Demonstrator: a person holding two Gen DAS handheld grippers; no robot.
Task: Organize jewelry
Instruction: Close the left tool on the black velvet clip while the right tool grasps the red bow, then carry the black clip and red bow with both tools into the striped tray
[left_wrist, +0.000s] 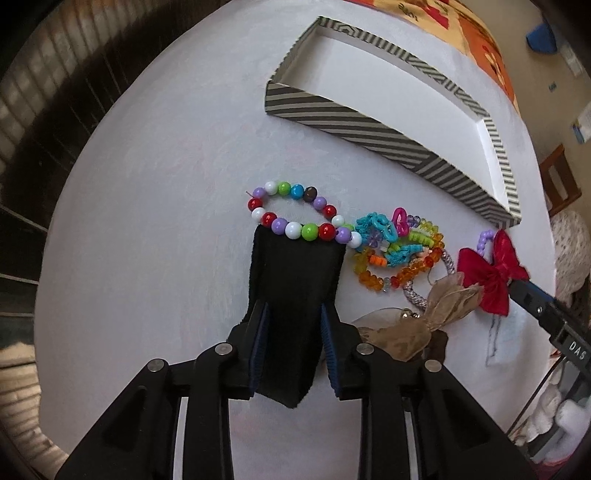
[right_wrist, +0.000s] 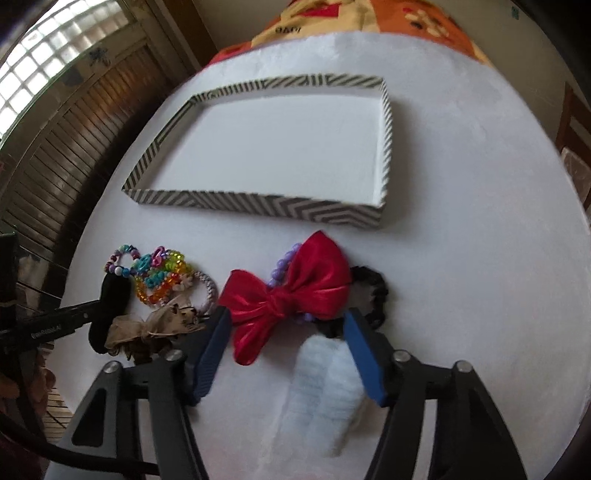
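Surface: a white tabletop (right_wrist: 461, 277) fills most of both views, matte and faintly mottled.
Cloth: an orange and yellow patterned cloth (right_wrist: 369, 18) at the top edge, beyond the white.
Room: dark wooden slatted shutters (right_wrist: 74, 147) at left and a glass-block window (right_wrist: 48, 62) upper left of the right wrist view; a wooden chair (left_wrist: 559, 177) at the right edge of the left wrist view.
Tray: a striped shallow box (right_wrist: 258, 201), white inside, in the upper centre.
Jewelry: a multicolour bead bracelet (left_wrist: 295, 229), a tangle of bright plastic bracelets (left_wrist: 399, 247), a tan bow (left_wrist: 424, 325) and a red bow (right_wrist: 288, 295) lie in a row below the tray.
Left gripper (left_wrist: 295, 325): fingers closed on a black pouch (left_wrist: 295, 295) touching the bead bracelet.
Right gripper (right_wrist: 288, 354): fingers spread wide, holding nothing, flanking the red bow's lower part.
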